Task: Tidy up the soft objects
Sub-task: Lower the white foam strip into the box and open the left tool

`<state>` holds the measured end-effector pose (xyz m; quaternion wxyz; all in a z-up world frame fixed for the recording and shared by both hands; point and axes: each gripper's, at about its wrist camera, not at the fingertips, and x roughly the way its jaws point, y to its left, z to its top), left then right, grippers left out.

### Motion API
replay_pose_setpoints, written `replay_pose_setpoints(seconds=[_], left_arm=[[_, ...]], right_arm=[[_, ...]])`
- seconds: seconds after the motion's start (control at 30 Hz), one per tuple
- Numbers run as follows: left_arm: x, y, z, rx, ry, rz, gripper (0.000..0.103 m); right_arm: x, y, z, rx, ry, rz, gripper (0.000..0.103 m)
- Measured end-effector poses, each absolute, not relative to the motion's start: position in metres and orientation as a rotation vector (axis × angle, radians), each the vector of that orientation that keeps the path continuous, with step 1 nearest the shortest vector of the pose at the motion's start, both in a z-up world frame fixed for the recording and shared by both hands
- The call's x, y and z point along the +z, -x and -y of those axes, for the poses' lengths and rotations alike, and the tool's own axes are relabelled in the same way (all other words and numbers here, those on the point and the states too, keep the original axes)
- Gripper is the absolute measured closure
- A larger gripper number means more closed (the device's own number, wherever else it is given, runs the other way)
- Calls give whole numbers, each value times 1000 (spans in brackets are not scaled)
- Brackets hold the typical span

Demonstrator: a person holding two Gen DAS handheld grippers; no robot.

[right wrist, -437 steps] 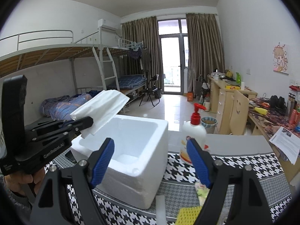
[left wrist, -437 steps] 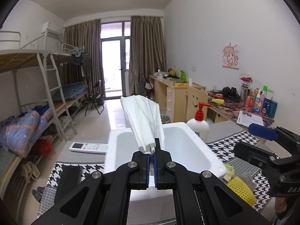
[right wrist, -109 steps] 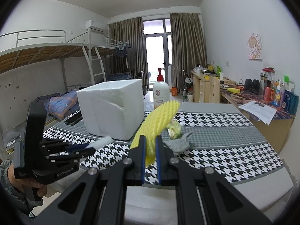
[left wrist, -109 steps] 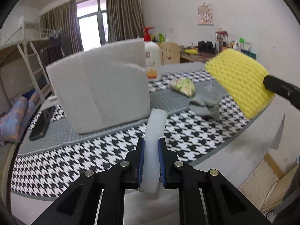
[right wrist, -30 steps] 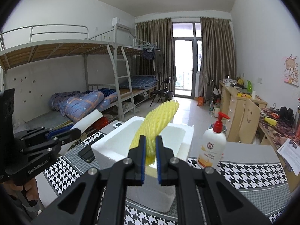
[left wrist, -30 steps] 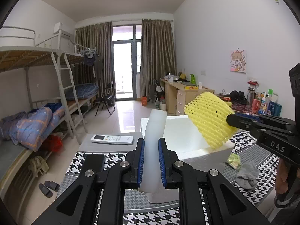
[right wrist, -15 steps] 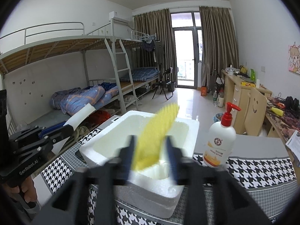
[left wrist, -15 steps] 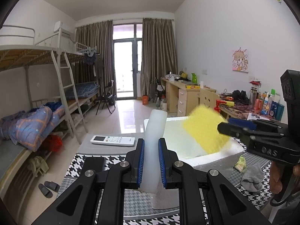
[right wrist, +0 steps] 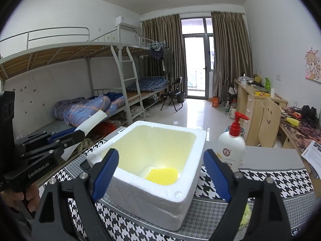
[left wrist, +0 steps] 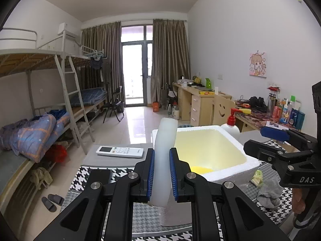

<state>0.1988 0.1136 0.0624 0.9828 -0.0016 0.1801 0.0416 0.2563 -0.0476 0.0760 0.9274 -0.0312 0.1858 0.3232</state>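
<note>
The left claw [left wrist: 162, 172] is pinching a white foam strip [left wrist: 163, 154], a smooth, slightly translucent pale piece that stands upright between the blue pads and rises above them, with its lower end hanging below the jaws. The right claw [right wrist: 160, 172] is spread wide with nothing between its blue pads, poised above the near rim of the white foam box [right wrist: 160, 192]. Inside that box, on the bottom near the front wall, lies the yellow foam net [right wrist: 161, 175], bright yellow with a ribbed, mesh-like surface; its colour tints the box's inner walls a pale yellow. The box is open-topped, thick-walled and grainy, and stands on the bench [right wrist: 280, 178], which is covered by a black-and-white houndstooth cloth. Just right of the box stands a white pump bottle [right wrist: 230, 146] with a red pump head. In the left wrist view a crumpled grey sock [left wrist: 268, 194] and a small green-yellow wad [left wrist: 256, 177] lie on the cloth right of the box, and a white remote control [left wrist: 120, 151] rests at the bench's far left edge.
</note>
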Motion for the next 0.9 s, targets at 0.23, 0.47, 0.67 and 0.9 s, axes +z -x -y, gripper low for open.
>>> replay_pose_setpoints(seconds=[0.23,0.47,0.67,0.9], left_arm=[[67,-208,-100,62,-14,-356,87],[67,-222,-91,33,-10,-374,87],[67,-233,-82,7,-14,-388,87],[63,-251,-69,-21,-18,-415,87]], right_arm=[[76,-253,65,615,75,-373,14],[75,-255,80,570,67,-373,14],[71,-255,90,540,60,-371,14],[66,-255,108,500,55,-367,14]])
